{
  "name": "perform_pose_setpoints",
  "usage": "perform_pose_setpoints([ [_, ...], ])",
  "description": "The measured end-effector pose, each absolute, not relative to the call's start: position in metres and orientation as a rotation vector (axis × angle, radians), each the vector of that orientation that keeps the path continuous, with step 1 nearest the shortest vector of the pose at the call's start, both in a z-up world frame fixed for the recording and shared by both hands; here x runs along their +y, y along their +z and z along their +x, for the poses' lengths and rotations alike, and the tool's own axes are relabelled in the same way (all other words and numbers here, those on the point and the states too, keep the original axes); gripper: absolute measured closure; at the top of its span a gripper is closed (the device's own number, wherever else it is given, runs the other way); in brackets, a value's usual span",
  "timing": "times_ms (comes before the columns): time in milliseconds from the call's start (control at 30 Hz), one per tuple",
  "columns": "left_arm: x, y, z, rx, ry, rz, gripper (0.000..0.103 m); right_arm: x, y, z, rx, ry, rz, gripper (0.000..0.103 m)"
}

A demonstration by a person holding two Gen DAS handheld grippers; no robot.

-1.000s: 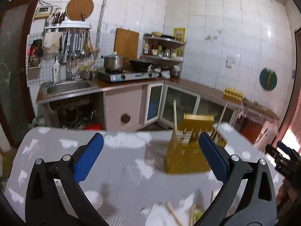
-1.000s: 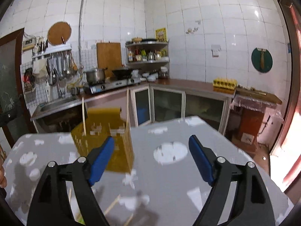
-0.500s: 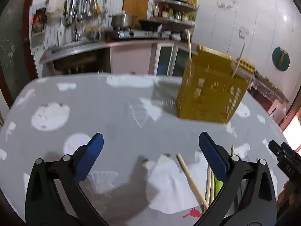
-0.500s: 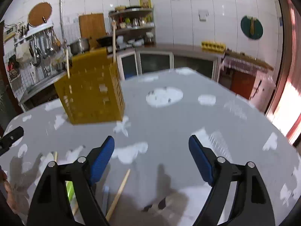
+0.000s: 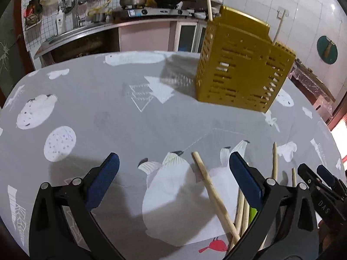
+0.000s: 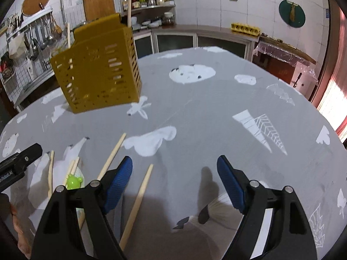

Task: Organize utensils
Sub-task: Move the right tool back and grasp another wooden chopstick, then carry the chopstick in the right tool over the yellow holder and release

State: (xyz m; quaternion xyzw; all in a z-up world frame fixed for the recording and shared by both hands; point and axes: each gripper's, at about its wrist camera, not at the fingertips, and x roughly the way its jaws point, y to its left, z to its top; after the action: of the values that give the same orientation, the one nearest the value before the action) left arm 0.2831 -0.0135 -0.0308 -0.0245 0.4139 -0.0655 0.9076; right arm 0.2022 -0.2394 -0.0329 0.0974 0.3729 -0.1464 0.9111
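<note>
A yellow slotted utensil holder (image 5: 243,73) stands on the grey patterned tablecloth (image 5: 130,112), with two wooden chopsticks standing in it; it also shows in the right wrist view (image 6: 97,67). Several loose wooden chopsticks (image 5: 214,197) lie on the cloth in front of the holder, between the two grippers, also in the right wrist view (image 6: 136,203). A green utensil (image 6: 73,181) lies among them. My left gripper (image 5: 173,179) is open and empty above the cloth. My right gripper (image 6: 174,179) is open and empty, just right of the chopsticks.
The table edge curves round at the far side, with a kitchen counter, sink (image 5: 65,36) and stove (image 5: 151,10) behind it. The right gripper's tip (image 5: 321,182) shows at the right of the left wrist view.
Both grippers have tilted down and come lower toward the table. The loose chopsticks have come into view below them and the holder now looks nearer. Both grippers stay open.
</note>
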Motion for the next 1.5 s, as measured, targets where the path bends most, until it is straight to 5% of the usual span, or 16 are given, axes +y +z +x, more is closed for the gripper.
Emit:
perform_pose_setpoints([
  [100, -0.018, -0.034, 0.286, 0.879, -0.138, -0.042, 0.006, -0.233, -0.04, 0.21, 0.829, -0.285, 0.204, 0.052],
  [267, -0.03, -0.042, 0.289, 0.926, -0.142, -0.027, 0.014, -0.23, -0.046, 0.213, 0.853, -0.28, 0.216, 0.066],
  [500, -0.046, -0.051, 0.288, 0.969, -0.157, -0.004, 0.038, -0.224, -0.045, 0.216, 0.863, -0.239, 0.195, 0.092],
  [733, -0.055, -0.05, 0.288, 0.974, -0.172, 0.026, 0.074, -0.236, -0.045, 0.22, 0.863, -0.195, 0.237, 0.094],
  [933, -0.063, -0.049, 0.293, 0.986, -0.209, 0.046, 0.091, -0.232, -0.046, 0.225, 0.883, -0.189, 0.196, 0.094],
  [1133, -0.061, -0.049, 0.299, 1.0, -0.222, 0.014, 0.099, -0.239, -0.047, 0.229, 0.885, -0.174, 0.227, 0.095],
  [1500, -0.051, -0.042, 0.294, 0.973, -0.241, -0.035, 0.099, -0.242, -0.031, 0.222, 0.847, -0.133, 0.225, 0.097],
])
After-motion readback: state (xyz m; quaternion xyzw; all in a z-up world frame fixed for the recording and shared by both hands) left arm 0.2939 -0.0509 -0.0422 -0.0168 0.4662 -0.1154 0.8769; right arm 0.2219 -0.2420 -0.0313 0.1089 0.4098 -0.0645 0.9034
